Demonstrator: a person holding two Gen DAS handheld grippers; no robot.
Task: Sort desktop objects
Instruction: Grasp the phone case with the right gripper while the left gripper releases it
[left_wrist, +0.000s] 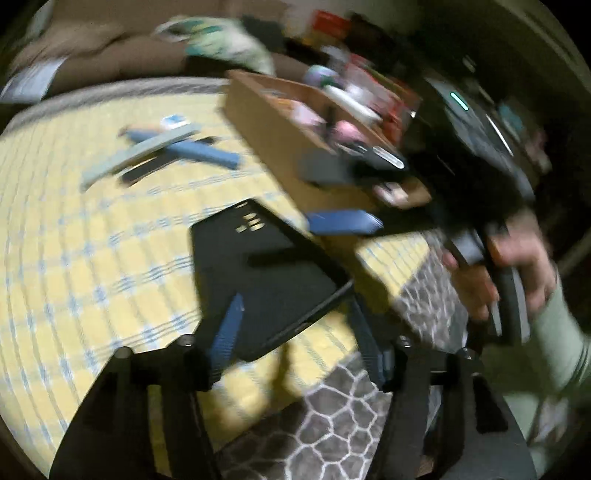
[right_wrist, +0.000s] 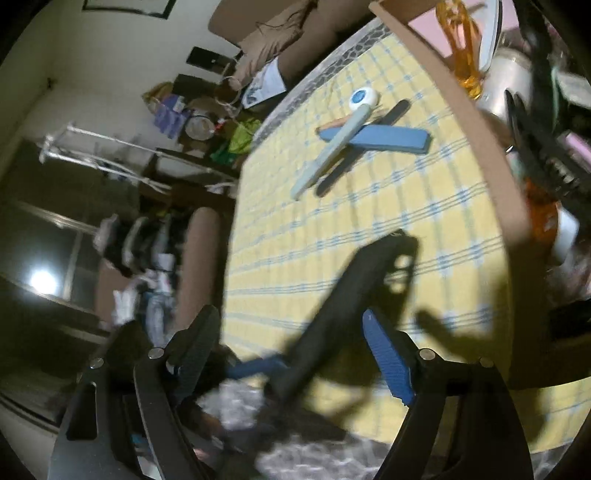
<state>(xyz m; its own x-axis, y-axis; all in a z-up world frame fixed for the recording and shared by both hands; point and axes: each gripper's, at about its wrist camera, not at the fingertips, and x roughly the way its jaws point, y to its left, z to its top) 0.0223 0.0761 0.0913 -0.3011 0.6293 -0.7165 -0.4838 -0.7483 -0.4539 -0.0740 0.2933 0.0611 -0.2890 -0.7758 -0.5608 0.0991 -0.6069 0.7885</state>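
Though smeared by blur, readable enough at the fingertips: left gripper (left_wrist: 295, 338) parted to a middling width, blue pads (left_wrist: 225, 332) either side of the near end of a black case (left_wrist: 266, 273), one pad overlapping its edge, the other apart from it; no squeeze to be seen. Right gripper (right_wrist: 295, 350) spread wide, straddling the same case from its own side, likewise pressing on nothing; from the left wrist, visible as a blue finger just beside the case's far corner, with a hand (left_wrist: 517, 266) on the handle behind. Case resting on the yellow checked cloth (left_wrist: 92, 240), near the table's front edge and just short of the cardboard box (left_wrist: 258, 122); by that, not yet sorted. Further out, crossed nail files (left_wrist: 166, 151) and a small round white tin (left_wrist: 173, 120) beside them, well apart from the case.

Likely trouble: with neither pair gripping, a slide off the cloth towards the grey patterned cover (left_wrist: 332, 424) at the edge; or a pinch on one corner only, and a twist out. Blue fingers of the two grippers near enough to knock together.

Hard to tell: whether lying flat or propped on one edge, the two views being at odds; what fills the box, beyond pink and orange shapes; the case's near end, hidden behind the fingers
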